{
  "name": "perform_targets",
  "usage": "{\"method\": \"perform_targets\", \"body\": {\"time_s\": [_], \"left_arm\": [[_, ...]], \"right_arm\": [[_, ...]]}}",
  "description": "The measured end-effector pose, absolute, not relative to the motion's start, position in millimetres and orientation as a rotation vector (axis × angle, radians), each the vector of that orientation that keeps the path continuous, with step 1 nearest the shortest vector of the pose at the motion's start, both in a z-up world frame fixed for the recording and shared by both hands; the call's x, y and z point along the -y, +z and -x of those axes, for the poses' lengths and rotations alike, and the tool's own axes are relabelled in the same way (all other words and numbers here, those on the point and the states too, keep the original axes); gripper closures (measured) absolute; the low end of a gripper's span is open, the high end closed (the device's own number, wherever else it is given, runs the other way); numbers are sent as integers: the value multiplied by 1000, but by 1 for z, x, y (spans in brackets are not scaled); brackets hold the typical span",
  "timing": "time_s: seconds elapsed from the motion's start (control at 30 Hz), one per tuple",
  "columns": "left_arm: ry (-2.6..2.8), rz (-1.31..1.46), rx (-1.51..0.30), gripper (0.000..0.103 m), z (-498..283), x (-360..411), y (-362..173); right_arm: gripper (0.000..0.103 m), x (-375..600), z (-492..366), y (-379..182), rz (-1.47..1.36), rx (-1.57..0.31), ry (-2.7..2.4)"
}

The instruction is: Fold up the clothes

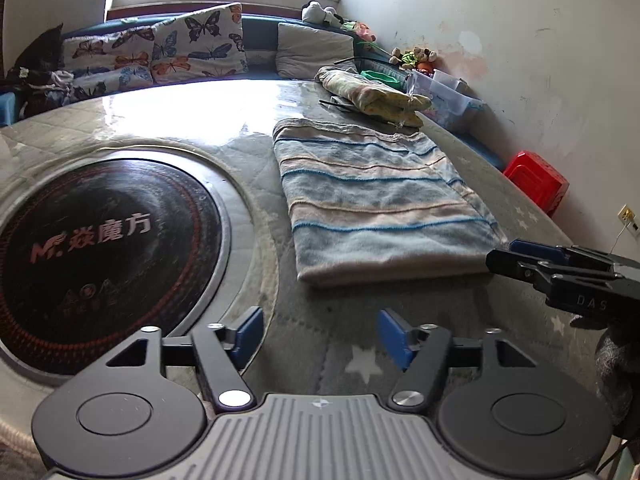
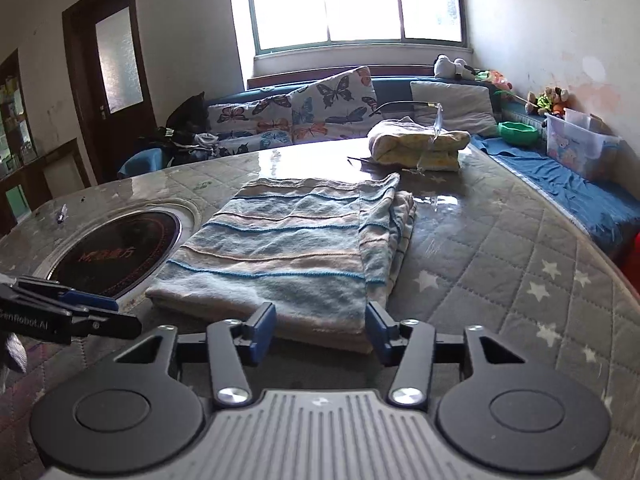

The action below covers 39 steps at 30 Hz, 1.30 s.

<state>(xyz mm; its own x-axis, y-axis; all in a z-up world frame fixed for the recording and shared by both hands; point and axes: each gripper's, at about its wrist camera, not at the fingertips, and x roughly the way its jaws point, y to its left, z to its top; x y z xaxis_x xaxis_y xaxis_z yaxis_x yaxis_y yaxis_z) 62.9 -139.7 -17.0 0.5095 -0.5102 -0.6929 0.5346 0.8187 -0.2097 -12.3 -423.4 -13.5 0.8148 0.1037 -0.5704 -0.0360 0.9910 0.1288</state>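
Observation:
A folded blue-and-beige striped cloth [image 1: 380,200] [image 2: 288,256] lies flat on the quilted grey table cover [image 2: 500,264]. My left gripper [image 1: 320,338] stands open over bare cover, short of the cloth's near left corner, with nothing between its fingers. My right gripper [image 2: 320,334] is open at the cloth's near edge. That edge lies in the gap between the blue pads, which do not press on it. In the left wrist view the right gripper [image 1: 516,256] shows from the side at the cloth's near right corner. The left gripper [image 2: 108,312] shows at the left edge of the right wrist view.
A round black hob [image 1: 100,256] [image 2: 120,248] is set in the table left of the cloth. A folded yellow cloth [image 1: 376,94] [image 2: 420,144] lies behind it. Butterfly cushions [image 1: 192,48], a clear plastic box [image 2: 580,144] and a red stool [image 1: 536,180] stand beyond the table.

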Motion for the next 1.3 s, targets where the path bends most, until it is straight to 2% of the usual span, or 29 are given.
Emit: {"method": "perform_targets", "body": {"time_s": [0.1, 0.2, 0.43, 0.57, 1.3], "left_arm": [[-627, -34, -810, 25, -54, 134, -15], [-620, -41, -788, 13, -44, 130, -13], [-617, -49, -748, 1, -26, 118, -8], [-615, -35, -739, 0, -20, 112, -7], [-560, -50, -690, 0, 19, 96, -1]], "right_arm": [[40, 417, 19, -16, -122, -615, 74], [31, 411, 27, -17, -124, -610, 64], [13, 399, 46, -18, -113, -585, 41], [0, 396, 54, -15, -107, -568, 16], [0, 376, 95, -14, -124, -508, -65]]}}
